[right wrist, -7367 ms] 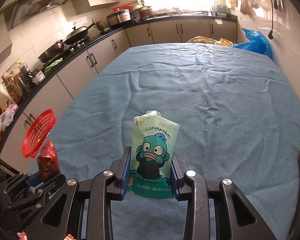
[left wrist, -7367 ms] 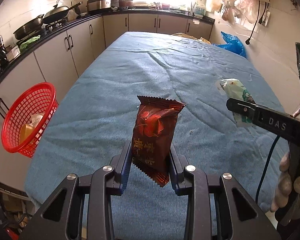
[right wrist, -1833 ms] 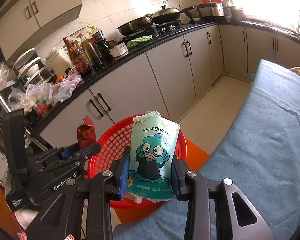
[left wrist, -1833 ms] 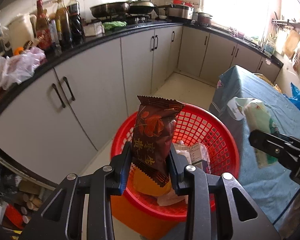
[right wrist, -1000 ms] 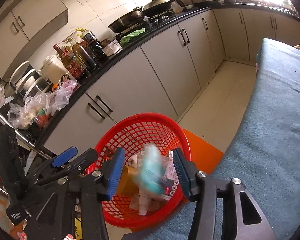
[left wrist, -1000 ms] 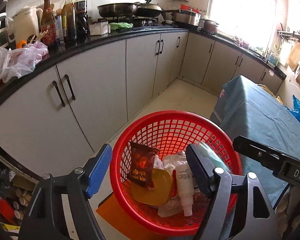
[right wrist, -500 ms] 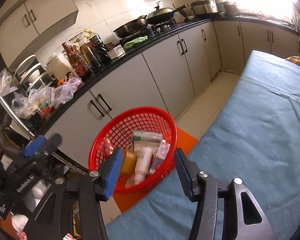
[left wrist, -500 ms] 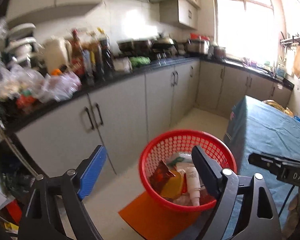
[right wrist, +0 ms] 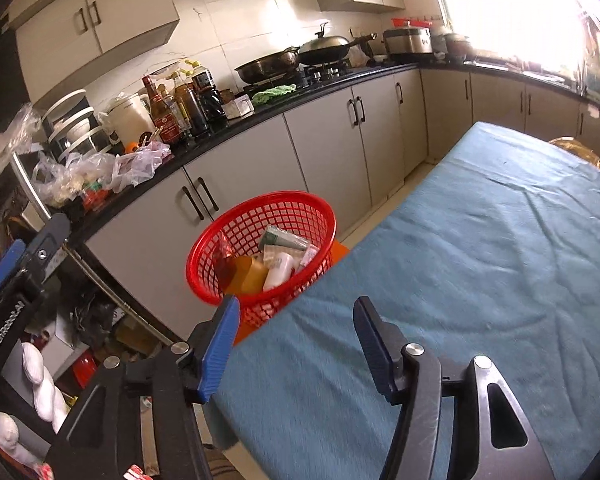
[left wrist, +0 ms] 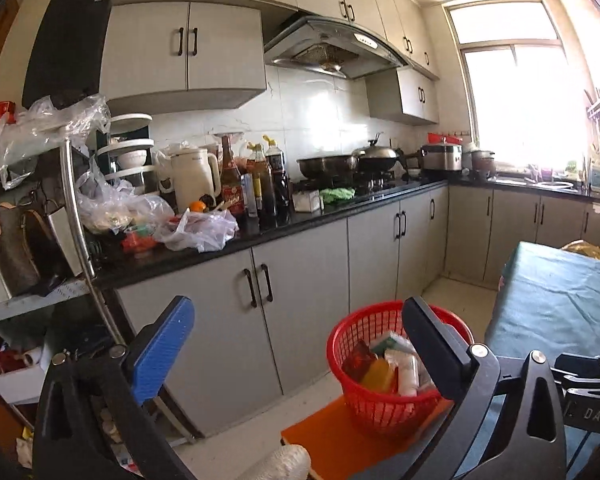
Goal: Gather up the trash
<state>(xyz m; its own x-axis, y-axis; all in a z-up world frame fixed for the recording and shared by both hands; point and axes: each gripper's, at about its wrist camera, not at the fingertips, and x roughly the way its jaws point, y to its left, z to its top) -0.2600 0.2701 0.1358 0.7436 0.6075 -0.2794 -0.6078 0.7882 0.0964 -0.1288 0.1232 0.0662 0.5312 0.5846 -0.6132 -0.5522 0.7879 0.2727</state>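
A red mesh basket stands on the floor by the cabinets, beside the blue-cloth table. Inside lie a red-brown snack wrapper, a green pouch, a white tube and an amber lid. My left gripper hangs back from the basket, its jaws opening wide with nothing between them. My right gripper hovers over the table's corner, jaws opening and empty. The left gripper also shows at the left of the right wrist view.
An orange mat lies under the basket. The black counter carries bottles, a kettle, plastic bags and woks on the stove. A metal rack stands at the left. A gloved hand holds the left gripper.
Both grippers have pulled back and up from the basket, which looks smaller. The green pouch, falling a second ago, now lies in it. Both pairs of jaws stand wider.
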